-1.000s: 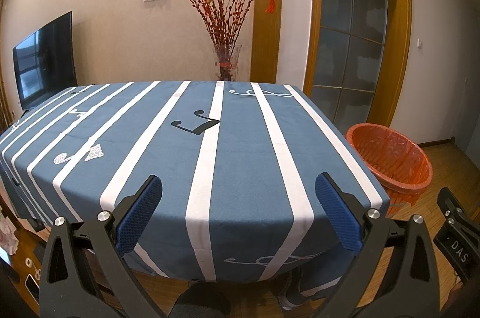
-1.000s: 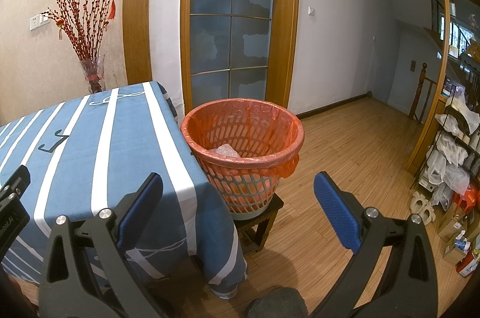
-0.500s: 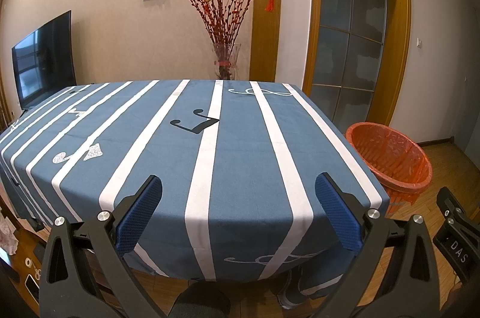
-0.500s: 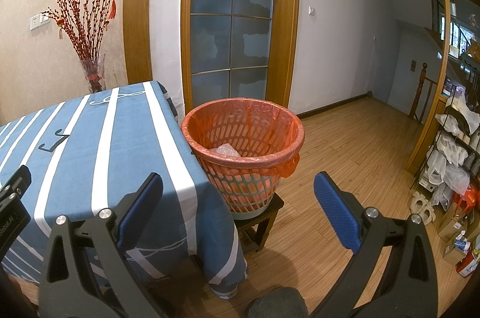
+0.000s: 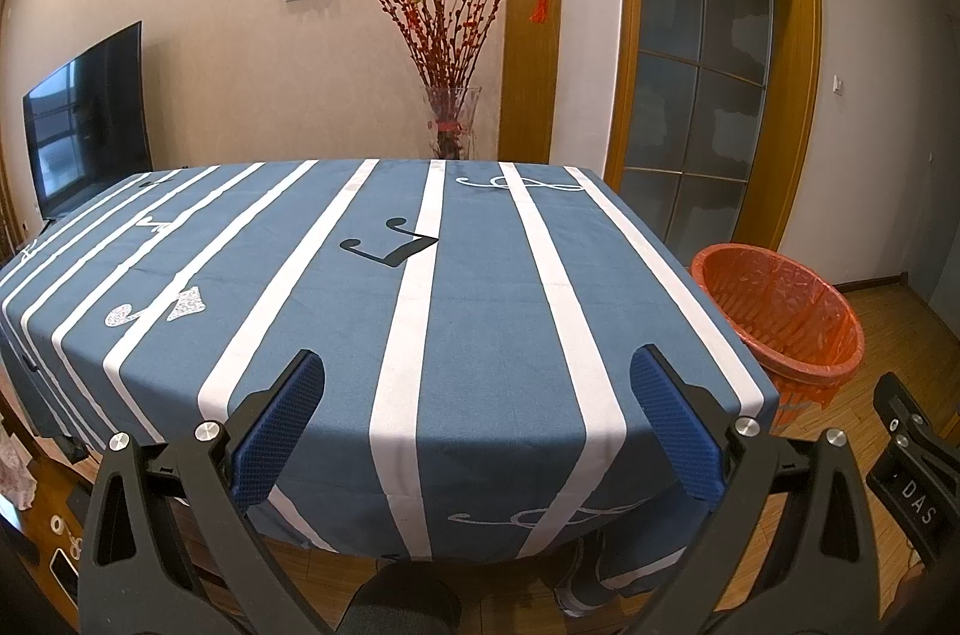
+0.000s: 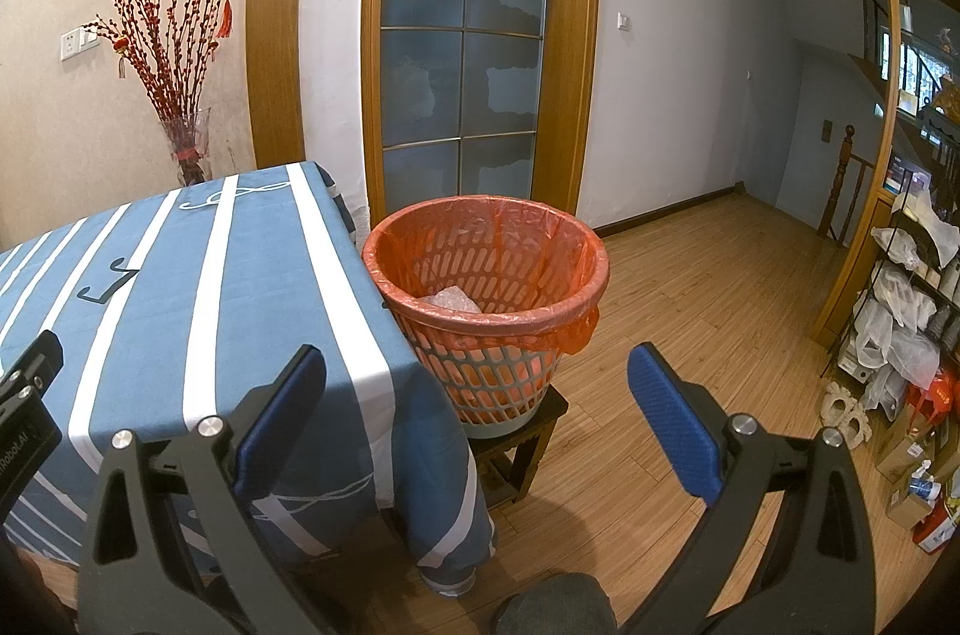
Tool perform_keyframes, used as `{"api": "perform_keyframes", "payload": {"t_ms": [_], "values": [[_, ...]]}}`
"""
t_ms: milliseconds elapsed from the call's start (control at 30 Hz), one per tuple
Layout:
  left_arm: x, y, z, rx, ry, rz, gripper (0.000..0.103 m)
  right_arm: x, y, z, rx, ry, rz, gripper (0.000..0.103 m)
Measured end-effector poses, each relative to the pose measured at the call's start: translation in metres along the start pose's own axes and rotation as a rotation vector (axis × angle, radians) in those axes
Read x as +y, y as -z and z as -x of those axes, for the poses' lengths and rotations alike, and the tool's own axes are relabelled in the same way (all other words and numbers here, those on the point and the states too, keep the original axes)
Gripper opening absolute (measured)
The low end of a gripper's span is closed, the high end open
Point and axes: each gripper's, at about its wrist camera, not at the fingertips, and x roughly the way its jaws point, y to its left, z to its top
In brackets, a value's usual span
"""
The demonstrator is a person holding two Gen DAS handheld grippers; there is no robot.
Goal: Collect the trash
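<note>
A grey waste basket (image 6: 489, 299) lined with an orange bag stands on a small dark stool by the table's right corner; the basket (image 5: 780, 311) also shows at the right of the left wrist view. Crumpled clear plastic trash (image 6: 447, 300) lies inside it. The table (image 5: 480, 287) under a blue cloth with white stripes bears only printed music notes. My left gripper (image 5: 477, 416) hangs open over the table's near edge, nothing between its fingers. My right gripper (image 6: 477, 410) is open too, held in front of the basket and slightly below its rim.
A glass vase of red branches (image 5: 450, 119) stands behind the table's far edge. A television (image 5: 84, 113) is at the far left. Glass doors (image 6: 462, 65) face the basket. A rack with bags and boxes (image 6: 906, 335) lines the right wall beside bare wooden floor (image 6: 708, 287).
Both views have barely shifted; the grippers stay open and nothing was picked up or let go.
</note>
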Motion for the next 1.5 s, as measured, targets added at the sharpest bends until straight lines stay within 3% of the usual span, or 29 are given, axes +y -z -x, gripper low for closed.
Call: {"api": "perform_keyframes", "payload": {"t_ms": [1500], "values": [[-0.0006,0.0007,-0.0036,0.007,0.011,-0.019,0.100,-0.0015,-0.0010,0.0001,0.002,-0.001,0.000,0.098]]}}
